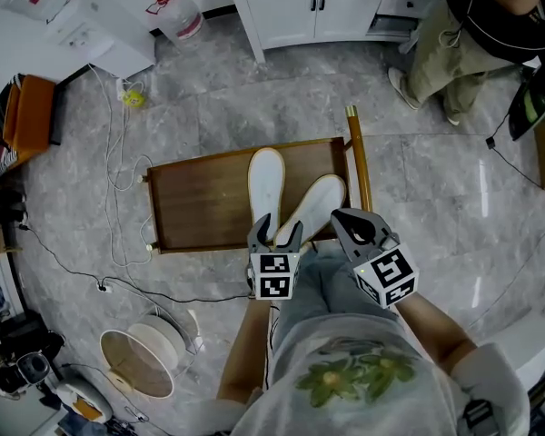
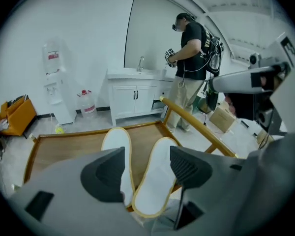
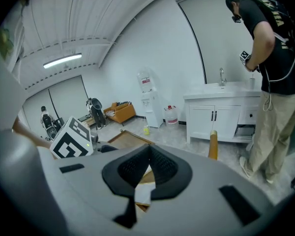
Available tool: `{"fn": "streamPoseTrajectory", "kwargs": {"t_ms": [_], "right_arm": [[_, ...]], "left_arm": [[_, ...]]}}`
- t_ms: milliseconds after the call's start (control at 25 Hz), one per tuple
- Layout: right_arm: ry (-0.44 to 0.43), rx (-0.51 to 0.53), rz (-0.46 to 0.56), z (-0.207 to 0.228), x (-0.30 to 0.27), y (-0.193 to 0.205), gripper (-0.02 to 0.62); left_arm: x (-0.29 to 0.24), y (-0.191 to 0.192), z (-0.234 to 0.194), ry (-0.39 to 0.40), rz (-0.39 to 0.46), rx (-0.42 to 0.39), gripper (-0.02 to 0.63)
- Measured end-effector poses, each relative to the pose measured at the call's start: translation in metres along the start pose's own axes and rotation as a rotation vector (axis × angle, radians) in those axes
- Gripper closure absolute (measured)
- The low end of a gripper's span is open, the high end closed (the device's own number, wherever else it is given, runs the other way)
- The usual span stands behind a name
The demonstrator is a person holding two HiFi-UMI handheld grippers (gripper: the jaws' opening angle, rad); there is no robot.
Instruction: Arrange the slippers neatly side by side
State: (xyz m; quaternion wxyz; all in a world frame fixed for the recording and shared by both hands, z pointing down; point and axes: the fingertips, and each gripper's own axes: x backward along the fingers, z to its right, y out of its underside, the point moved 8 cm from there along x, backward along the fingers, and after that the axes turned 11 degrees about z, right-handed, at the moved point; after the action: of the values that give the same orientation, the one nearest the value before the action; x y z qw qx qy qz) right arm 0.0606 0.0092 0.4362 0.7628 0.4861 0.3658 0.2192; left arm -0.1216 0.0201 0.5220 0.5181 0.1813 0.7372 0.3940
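Note:
Two white slippers with tan trim lie soles up on a low wooden platform (image 1: 200,203). The left slipper (image 1: 265,182) (image 2: 117,144) points straight away. The right slipper (image 1: 314,203) (image 2: 156,178) slants, its heel close to the other's heel and its toe spread to the right. My left gripper (image 1: 274,234) (image 2: 147,171) hangs above the heels, open, with nothing between its fingers. My right gripper (image 1: 356,228) (image 3: 148,156) is just right of the slanted slipper's heel, shut and holding nothing. Under its jaws a scrap of white slipper shows.
A round wooden rail (image 1: 357,157) runs along the platform's right side. Cables (image 1: 118,166) trail over the grey floor at left, with a fan (image 1: 141,361) nearer me. A person (image 1: 459,48) stands by the white cabinet (image 1: 313,12); a water jug (image 1: 177,14) sits beside it.

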Motion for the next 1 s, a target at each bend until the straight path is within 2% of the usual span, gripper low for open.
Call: {"fn": "streamPoseTrajectory", "kwargs": {"t_ms": [120, 240, 360, 600, 1000], "right_arm": [[0.01, -0.004, -0.004, -0.001, 0.006, 0.003, 0.589], [0.018, -0.005, -0.006, -0.002, 0.012, 0.007, 0.589], [0.028, -0.013, -0.006, -0.002, 0.016, 0.009, 0.588], [0.037, -0.027, -0.006, 0.005, 0.016, 0.018, 0.589], [0.057, -0.043, -0.016, 0.017, 0.011, 0.028, 0.588]], "left_arm": [[0.006, 0.01, 0.006, 0.021, -0.01, 0.023, 0.324], [0.004, 0.013, 0.011, 0.04, -0.018, 0.006, 0.324], [-0.003, 0.013, 0.016, 0.056, -0.026, -0.042, 0.324], [-0.031, 0.028, 0.028, 0.113, -0.105, -0.185, 0.324], [-0.08, 0.041, 0.043, 0.179, -0.189, -0.312, 0.325]]}}
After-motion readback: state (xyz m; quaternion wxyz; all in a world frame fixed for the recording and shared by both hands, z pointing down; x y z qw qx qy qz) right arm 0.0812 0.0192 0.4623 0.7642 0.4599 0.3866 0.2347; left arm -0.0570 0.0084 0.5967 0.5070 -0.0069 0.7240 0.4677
